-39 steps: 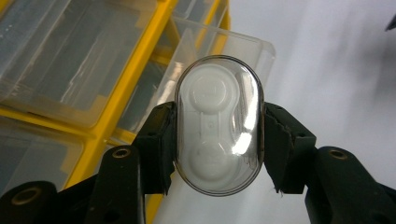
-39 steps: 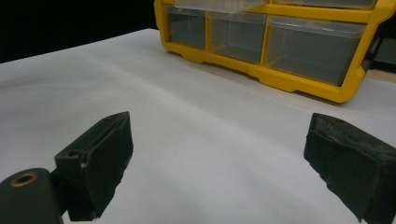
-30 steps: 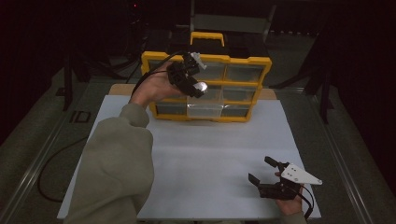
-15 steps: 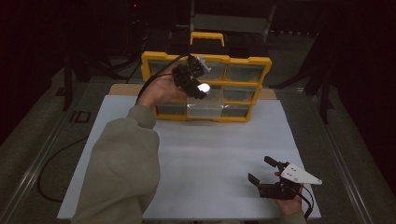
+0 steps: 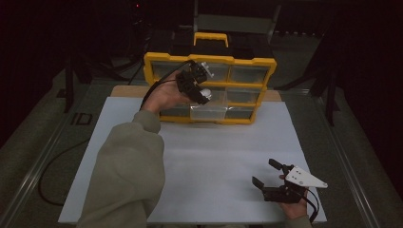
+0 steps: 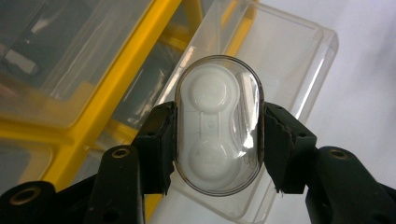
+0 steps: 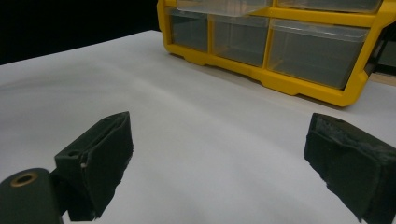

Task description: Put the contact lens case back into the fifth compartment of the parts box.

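Right gripper [image 5: 267, 178] sits idle near the tabletop [image 5: 214, 156] front edge, jaws wide apart, nothing between them.

Left gripper [image 5: 198, 84] is up at the yellow organizer [image 5: 209, 59], jaws clamped on the case [image 6: 218, 123], a small clear-domed oval with a white twin-well insert inside, looks like a contact lens case. It's held across its narrow waist, long axis running along the jaws, hovering over the pulled-out clear drawer [image 6: 280, 51].

Handling guess:
- Light, rigid plastic. No sag, no deformation at the pads.
- Glossy curved dome = slippery. Pads contact on a convex side, so it could squirt forward or pivot if grip loosens.
- Thin clear shell probably cracks or pops off under hard squeeze; moderate force only.
- Best hold is where it is now: mid-waist, flat-ish sides, pads centred. Avoid the rounded ends.

Drawer is thin clear plastic too, so set the case in low rather than dropping it.
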Demonstrator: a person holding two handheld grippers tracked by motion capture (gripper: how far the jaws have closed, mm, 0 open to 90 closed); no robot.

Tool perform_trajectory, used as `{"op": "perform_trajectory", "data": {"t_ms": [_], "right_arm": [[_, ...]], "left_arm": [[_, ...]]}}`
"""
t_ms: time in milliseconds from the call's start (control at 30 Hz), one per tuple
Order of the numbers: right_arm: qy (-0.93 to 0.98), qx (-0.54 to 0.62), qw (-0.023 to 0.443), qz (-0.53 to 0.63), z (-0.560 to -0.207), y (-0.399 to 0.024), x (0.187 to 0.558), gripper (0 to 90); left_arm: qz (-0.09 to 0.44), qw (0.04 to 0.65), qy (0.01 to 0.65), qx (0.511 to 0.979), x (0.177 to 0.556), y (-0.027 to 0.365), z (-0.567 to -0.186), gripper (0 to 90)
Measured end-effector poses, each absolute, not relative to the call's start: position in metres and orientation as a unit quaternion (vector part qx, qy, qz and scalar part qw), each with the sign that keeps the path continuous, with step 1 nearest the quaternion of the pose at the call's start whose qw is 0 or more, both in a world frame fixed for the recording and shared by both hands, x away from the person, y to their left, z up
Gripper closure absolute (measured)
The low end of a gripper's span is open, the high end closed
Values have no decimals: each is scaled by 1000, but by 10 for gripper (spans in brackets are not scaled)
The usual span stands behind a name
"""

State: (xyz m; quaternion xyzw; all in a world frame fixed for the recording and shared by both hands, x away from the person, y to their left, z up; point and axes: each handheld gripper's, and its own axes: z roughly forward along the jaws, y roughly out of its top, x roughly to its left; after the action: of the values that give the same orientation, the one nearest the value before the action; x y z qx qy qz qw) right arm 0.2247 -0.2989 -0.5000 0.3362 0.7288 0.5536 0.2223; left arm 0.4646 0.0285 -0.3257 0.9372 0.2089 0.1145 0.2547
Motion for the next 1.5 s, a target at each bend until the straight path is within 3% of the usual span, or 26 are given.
{"op": "perform_trajectory", "data": {"t_ms": [67, 267, 400, 633, 1033, 1500], "right_arm": [[729, 336, 222, 553, -500, -299, 225, 80], [730, 336, 223, 552, -500, -299, 224, 80], [731, 336, 221, 551, -500, -298, 224, 80], [731, 334, 225, 551, -500, -297, 224, 80], [737, 330, 222, 547, -502, -293, 226, 80], [737, 328, 224, 546, -503, -290, 227, 80]], "left_arm": [[121, 261, 215, 933, 463, 31, -326, 461], [158, 282, 230, 918, 456, 38, -321, 140], [167, 286, 237, 913, 451, 47, -315, 0], [191, 312, 247, 897, 432, 74, -315, 0], [221, 337, 271, 874, 386, 127, -353, 0], [272, 425, 345, 791, 304, 203, -448, 0]]}}
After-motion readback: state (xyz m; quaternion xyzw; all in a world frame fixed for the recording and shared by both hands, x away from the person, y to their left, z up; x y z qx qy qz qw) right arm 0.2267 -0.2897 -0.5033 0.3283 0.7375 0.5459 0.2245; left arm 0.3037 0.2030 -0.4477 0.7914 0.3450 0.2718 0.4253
